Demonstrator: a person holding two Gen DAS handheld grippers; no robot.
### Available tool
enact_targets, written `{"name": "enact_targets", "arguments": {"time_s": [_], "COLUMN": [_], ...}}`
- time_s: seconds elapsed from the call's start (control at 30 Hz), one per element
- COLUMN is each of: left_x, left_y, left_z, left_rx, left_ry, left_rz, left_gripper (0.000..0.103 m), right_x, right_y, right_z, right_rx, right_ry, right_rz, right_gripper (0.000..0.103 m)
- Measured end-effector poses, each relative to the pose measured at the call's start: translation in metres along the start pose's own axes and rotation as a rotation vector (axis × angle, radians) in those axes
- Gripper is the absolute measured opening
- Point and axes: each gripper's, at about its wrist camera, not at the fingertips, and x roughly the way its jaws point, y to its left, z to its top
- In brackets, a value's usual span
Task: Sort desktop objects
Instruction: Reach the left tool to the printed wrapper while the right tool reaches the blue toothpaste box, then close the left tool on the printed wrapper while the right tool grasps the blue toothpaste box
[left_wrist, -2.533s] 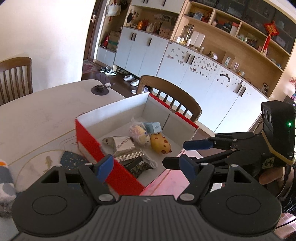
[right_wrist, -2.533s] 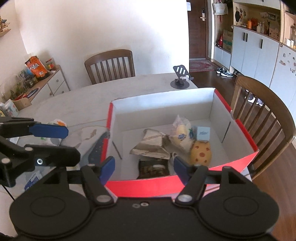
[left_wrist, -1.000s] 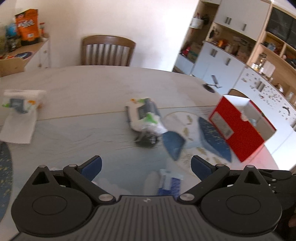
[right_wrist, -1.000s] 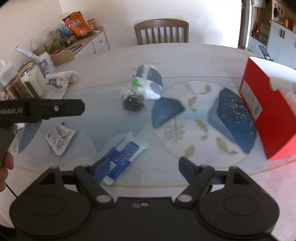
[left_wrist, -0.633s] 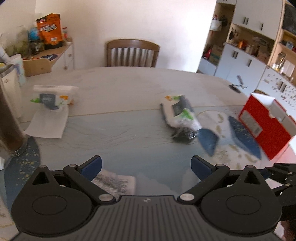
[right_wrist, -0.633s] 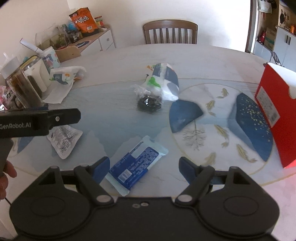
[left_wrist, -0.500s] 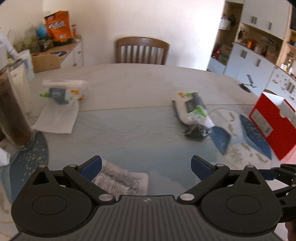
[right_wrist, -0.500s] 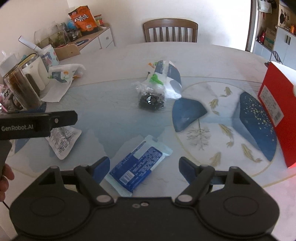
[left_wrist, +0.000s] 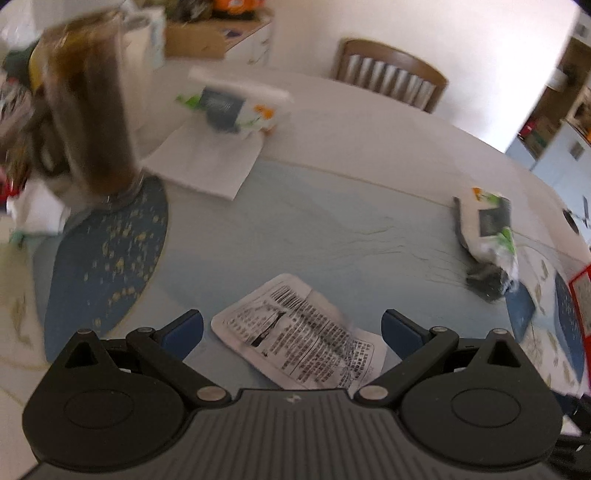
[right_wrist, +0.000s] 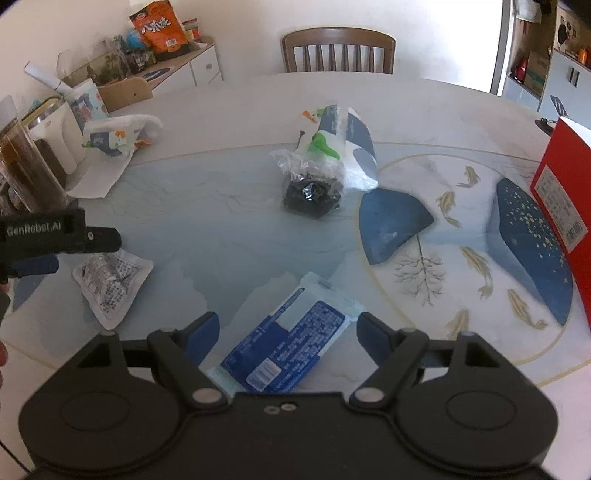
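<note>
In the left wrist view, the left tongs (left_wrist: 291, 328) stand wide open at the bottom of the frame, and nothing is gripped. Between the two blue pads, flat on the desk (left_wrist: 332, 236), lies a white sachet (left_wrist: 299, 339) with black print; the pads are on each side of it, but they do not touch it. At the right edge of this view lies a white and green bag (left_wrist: 491, 229) with a dark bundle (left_wrist: 485, 277) at its lower end, and a corner of the red box (left_wrist: 581, 295) shows beside them. In the upper left stands a tall glass with brown liquid (left_wrist: 92, 110), blurred, and a tissue pack (left_wrist: 232, 103) lies on a white napkin near it.

In the right wrist view, the right tongs (right_wrist: 286, 332) are also wide open and empty. A blue and white packet (right_wrist: 284, 350) lies on the desk between the pads, at a slant, in the lower middle of the frame. The white sachet appears at the left, just below the left tongs. The red box stands at the right edge.
</note>
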Motion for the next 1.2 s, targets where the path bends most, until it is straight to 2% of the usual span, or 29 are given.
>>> {"name": "enact_targets", "arguments": {"time_s": [0.17, 0.43, 0.6, 0.67, 0.73, 0.87, 0.93, 1.1, 1.2], "left_x": [0.010, 0.013, 0.017, 0.018, 0.018, 0.015, 0.013, 0.011, 0.011], "left_y": [0.004, 0.004, -0.002, -0.007, -0.016, -0.042, -0.055, -0.087, -0.102], "left_z": [0.000, 0.003, 0.001, 0.000, -0.003, -0.014, -0.019, -0.030, -0.036], "left_rx": [-0.094, -0.188, -0.172, -0.142, -0.096, 0.033, 0.089, 0.223, 0.268], "left_ry": [0.059, 0.051, 0.051, 0.053, 0.051, 0.044, 0.038, 0.043, 0.056], "left_rz": [0.029, 0.094, 0.126, 0.116, 0.105, 0.059, 0.030, -0.065, -0.114], "left_gripper": [0.103, 0.103, 0.102, 0.102, 0.097, 0.089, 0.078, 0.063, 0.060], "right_x": [0.006, 0.012, 0.013, 0.012, 0.010, 0.006, 0.004, -0.001, -0.004], "right_y": [0.002, -0.001, -0.001, -0.002, -0.004, -0.011, -0.018, -0.042, -0.056], "right_z": [0.000, 0.004, 0.001, 0.000, -0.001, -0.004, -0.005, -0.007, -0.009], "right_rx": [-0.010, 0.007, -0.021, -0.046, -0.066, -0.096, -0.090, -0.048, -0.021], "right_ry": [0.008, 0.014, 0.026, 0.023, 0.022, 0.013, 0.012, 0.007, 0.007], "right_rz": [-0.008, -0.021, -0.007, -0.018, -0.024, -0.052, -0.056, -0.082, -0.101], "right_gripper": [0.081, 0.076, 0.071, 0.060, 0.055, 0.041, 0.039, 0.037, 0.037]}}
